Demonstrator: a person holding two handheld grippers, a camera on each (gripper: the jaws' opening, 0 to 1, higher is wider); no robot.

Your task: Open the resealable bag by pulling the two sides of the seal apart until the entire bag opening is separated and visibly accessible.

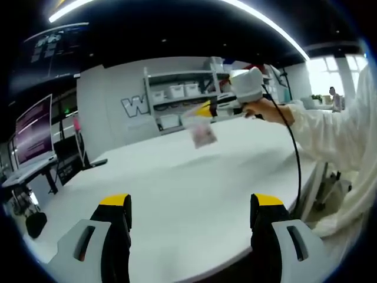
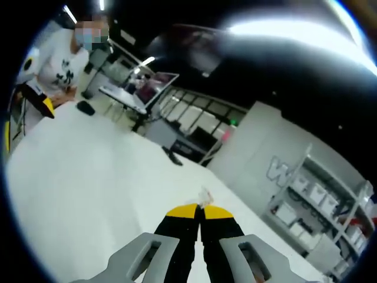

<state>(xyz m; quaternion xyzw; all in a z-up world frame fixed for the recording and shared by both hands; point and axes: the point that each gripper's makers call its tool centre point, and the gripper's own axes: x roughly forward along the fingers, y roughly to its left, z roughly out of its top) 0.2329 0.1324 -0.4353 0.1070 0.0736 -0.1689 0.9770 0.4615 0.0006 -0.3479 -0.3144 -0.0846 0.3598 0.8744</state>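
A wide white bench (image 1: 194,194) stretches ahead, with shelves (image 1: 177,97) against the far wall. The left gripper (image 1: 191,206) hovers over it, jaws spread wide and empty. A hand (image 1: 268,110) lifts the right gripper (image 1: 205,109) above the bench, jaws pinched on the resealable bag (image 1: 202,133), which dangles clear of the surface.

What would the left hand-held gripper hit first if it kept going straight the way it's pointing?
Probably the white table, which stretches bare ahead of the open left hand-held gripper. The resealable bag, hanging from the right hand-held gripper, lies further along that line, apparently above the tabletop; depth is unclear.
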